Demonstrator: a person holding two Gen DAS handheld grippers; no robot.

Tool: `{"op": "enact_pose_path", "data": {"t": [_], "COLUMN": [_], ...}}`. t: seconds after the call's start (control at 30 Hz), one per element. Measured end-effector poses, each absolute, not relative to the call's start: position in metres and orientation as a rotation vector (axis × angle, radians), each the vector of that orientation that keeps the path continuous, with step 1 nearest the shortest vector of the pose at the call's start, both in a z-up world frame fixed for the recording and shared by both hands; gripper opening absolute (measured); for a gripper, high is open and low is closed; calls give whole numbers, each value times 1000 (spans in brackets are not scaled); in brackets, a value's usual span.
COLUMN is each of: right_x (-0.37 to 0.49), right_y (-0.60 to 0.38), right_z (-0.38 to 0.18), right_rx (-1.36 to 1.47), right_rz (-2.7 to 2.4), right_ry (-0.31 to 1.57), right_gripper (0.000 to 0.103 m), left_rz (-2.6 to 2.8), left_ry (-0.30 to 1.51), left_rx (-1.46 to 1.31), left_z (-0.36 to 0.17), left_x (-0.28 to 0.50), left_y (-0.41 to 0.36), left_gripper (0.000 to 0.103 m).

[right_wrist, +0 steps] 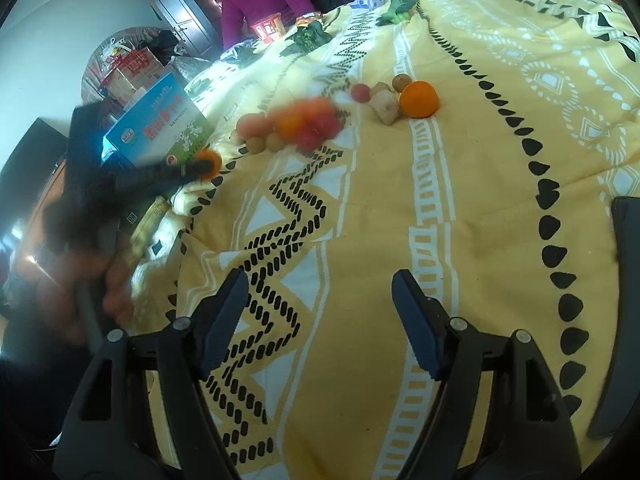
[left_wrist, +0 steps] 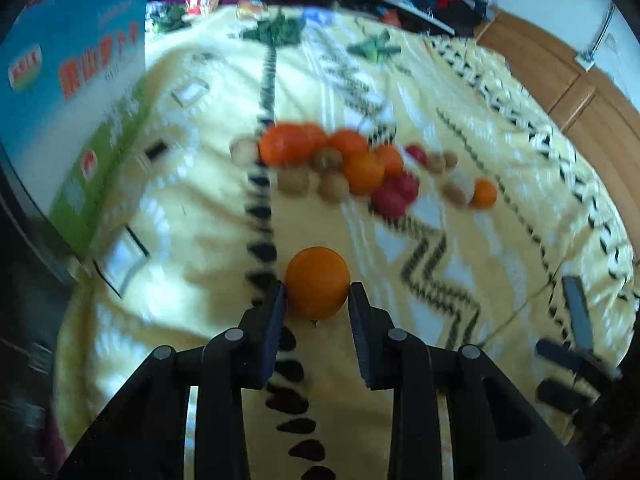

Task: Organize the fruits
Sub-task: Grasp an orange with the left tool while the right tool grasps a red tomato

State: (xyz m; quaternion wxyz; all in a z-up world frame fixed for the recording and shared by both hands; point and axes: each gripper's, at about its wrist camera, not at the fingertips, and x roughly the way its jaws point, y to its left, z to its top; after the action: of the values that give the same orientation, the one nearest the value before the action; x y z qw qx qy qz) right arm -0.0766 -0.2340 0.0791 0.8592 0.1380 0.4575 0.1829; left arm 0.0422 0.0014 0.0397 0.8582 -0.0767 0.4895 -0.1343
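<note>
- Here, an orange (left_wrist: 317, 282) is pinched between the pads of the left hand-held gripper (left_wrist: 316, 300), gripped at its widest part, probably so the round fruit cannot roll out.
- It is held above the patterned bed cover (left_wrist: 440, 240), apart from the mixed pile of fruit (left_wrist: 340, 164), presumably so that it can be sorted by kind.
- The right hand-held gripper (right_wrist: 320, 292) is kept spread and empty over bare cover, seemingly clear of the left one's path.
- A blue box (left_wrist: 76, 80) is seen beside the pile; its purpose cannot be told.
</note>
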Motion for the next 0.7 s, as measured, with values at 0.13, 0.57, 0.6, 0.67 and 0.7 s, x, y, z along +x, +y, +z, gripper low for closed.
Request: {"op": "enact_pose_path", "data": {"t": [0.13,0.57,0.6,0.67,0.7], "right_x": [-70,45,55,71,76], "right_y": [-228,-183,-178,-169,-165], "right_z": [86,68,63,54,52], "right_rx": [278,210,196,168,152], "right_rz": [393,475,471,458,453], "right_ry": [948,952,968,984,984], "right_gripper": [75,49,44,43,43], "left_rz": [-294,-301,-303,-304,-305], "left_ry": [1000,938,935,932,931], "left_rx": [-178,-216,-220,-221,-221], "left_z": [33,23,22,22,22], "left_x": [45,42,42,42,42], "left_y": [-3,1,1,1,1], "left_gripper": [35,35,35,35,35]}}
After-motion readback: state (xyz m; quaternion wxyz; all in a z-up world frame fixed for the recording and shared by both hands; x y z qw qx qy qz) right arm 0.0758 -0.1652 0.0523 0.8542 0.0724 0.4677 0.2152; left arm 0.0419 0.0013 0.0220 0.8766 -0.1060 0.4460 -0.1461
